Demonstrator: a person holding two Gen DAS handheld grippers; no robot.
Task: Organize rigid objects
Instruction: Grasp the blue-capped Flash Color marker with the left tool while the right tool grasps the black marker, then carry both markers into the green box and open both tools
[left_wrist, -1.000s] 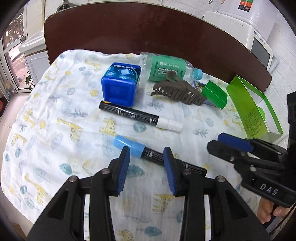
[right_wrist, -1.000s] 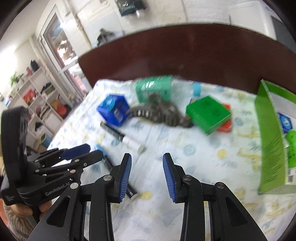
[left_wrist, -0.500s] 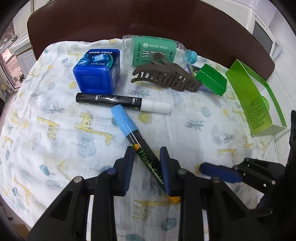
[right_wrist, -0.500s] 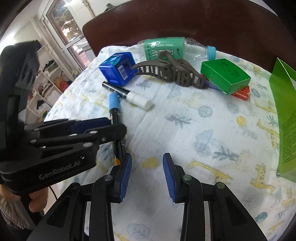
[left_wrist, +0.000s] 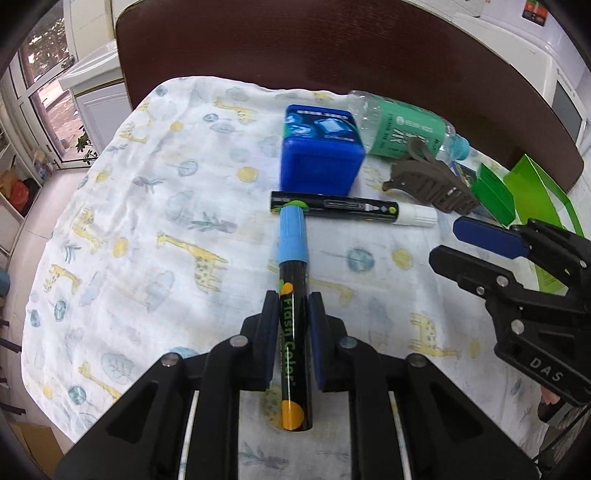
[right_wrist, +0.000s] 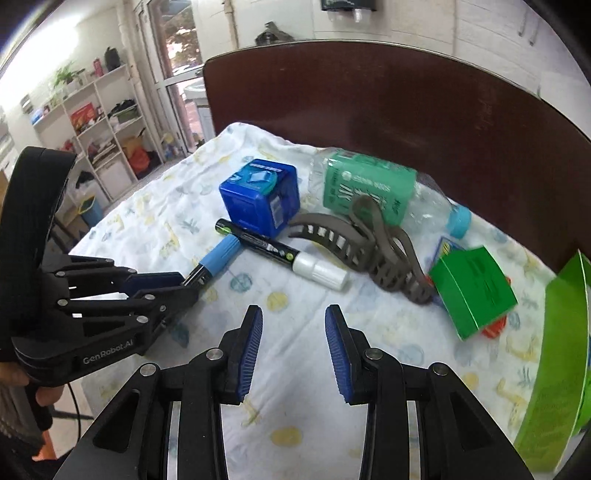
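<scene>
Where jaws clamp, blue-capped marker (left_wrist: 293, 280) barrel hidden.

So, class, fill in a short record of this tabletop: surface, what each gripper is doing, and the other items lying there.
Surface: giraffe-print cloth
Left gripper: shut on blue-capped marker
Right gripper: jaws apart, nothing between them
Marker cap: touching white-capped marker
Behind the markers: blue cube box, soda water bottle on its side
Right side: brown hair claw, small green box
</scene>
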